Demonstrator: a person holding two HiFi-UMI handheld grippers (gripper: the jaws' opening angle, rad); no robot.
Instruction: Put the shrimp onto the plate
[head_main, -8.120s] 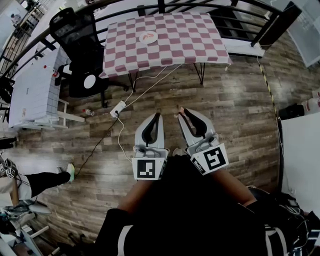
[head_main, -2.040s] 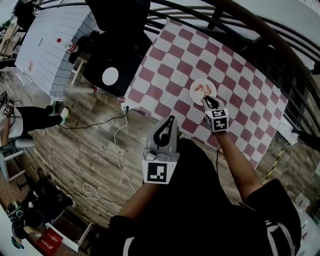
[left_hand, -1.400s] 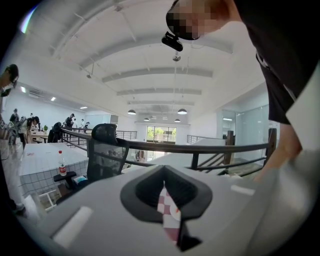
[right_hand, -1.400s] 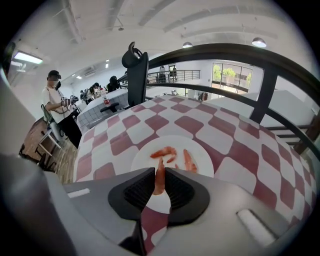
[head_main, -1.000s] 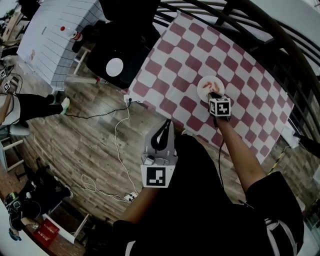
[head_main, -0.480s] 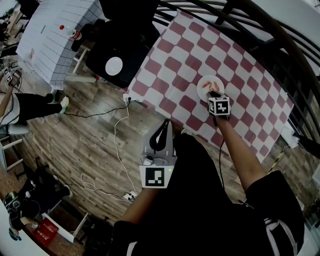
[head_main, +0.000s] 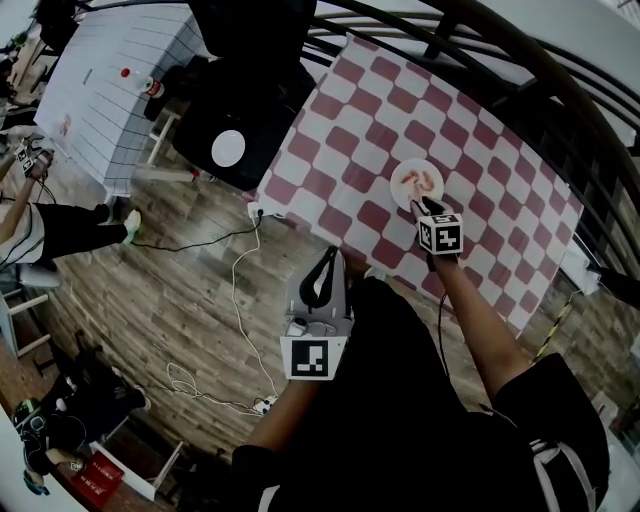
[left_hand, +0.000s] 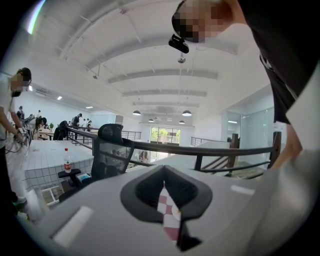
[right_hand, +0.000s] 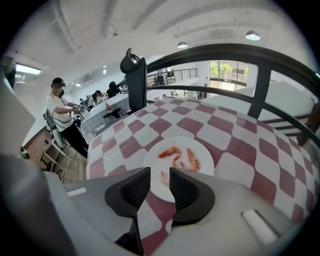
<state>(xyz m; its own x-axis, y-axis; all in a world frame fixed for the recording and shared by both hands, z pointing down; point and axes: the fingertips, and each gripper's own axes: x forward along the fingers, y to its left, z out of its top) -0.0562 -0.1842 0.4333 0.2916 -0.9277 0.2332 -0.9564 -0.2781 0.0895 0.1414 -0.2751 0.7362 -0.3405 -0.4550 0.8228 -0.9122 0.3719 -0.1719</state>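
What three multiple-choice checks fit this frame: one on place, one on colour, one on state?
1. Where do the orange shrimp lie?
A. on the round white plate
B. on the wooden floor
C. on the black office chair

2. What colours is the checked tablecloth?
A. blue and white
B. green and yellow
C. red and white

3. How do the right gripper jaws stand?
A. shut on a shrimp
B. apart, gripping nothing
C. shut on the plate's rim

Key:
1 A, the right gripper view shows all the shrimp inside the plate's rim.
2 C, red and white squares cover the table in both views.
3 B, the jaws have just been opening and stand apart above the plate's near edge, with nothing between them.
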